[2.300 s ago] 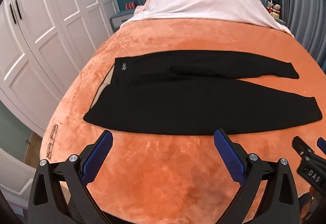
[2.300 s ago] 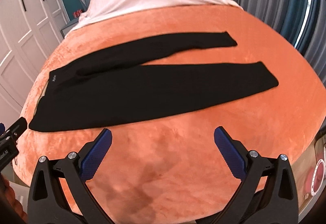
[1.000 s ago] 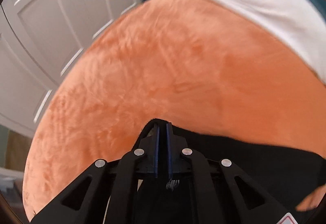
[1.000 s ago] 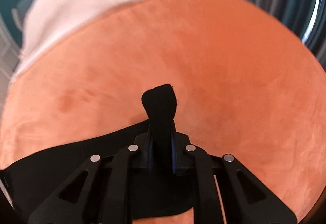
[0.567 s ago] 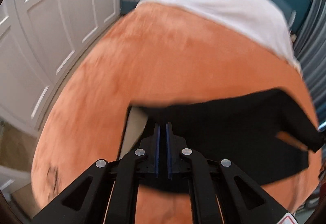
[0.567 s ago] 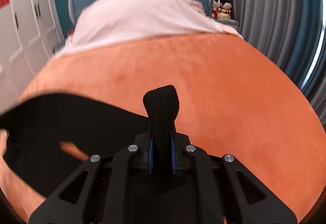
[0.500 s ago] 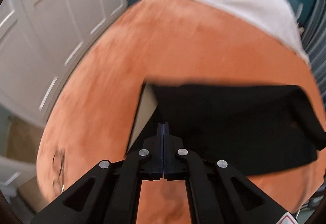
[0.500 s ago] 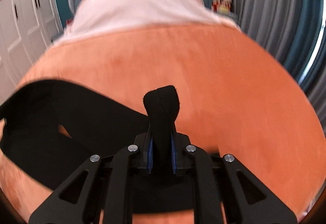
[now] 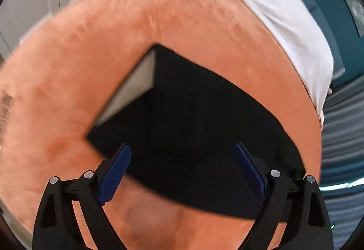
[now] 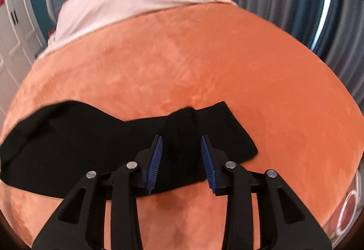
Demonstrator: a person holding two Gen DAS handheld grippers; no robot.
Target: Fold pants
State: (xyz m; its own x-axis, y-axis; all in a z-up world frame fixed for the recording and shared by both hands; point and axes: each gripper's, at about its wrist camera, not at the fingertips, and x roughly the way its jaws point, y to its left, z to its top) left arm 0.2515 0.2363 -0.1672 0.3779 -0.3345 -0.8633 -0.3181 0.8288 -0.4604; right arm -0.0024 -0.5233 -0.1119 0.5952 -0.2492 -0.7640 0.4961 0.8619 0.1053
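Pants, black, folded lengthwise on orange blanket: waist below wide-spread left gripper, cuffs between half-parted, just-opening right gripper.

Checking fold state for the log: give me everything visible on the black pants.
The black pants look like soft matte knit and lie flat on the orange blanket, doubled into a shorter stack. A pale lining shows at the waistband opening. In the right wrist view a raised ridge of cloth stands between the right gripper pads, seemingly clear of them. The left gripper is wide open above the fabric. Both jaws have just been opening.
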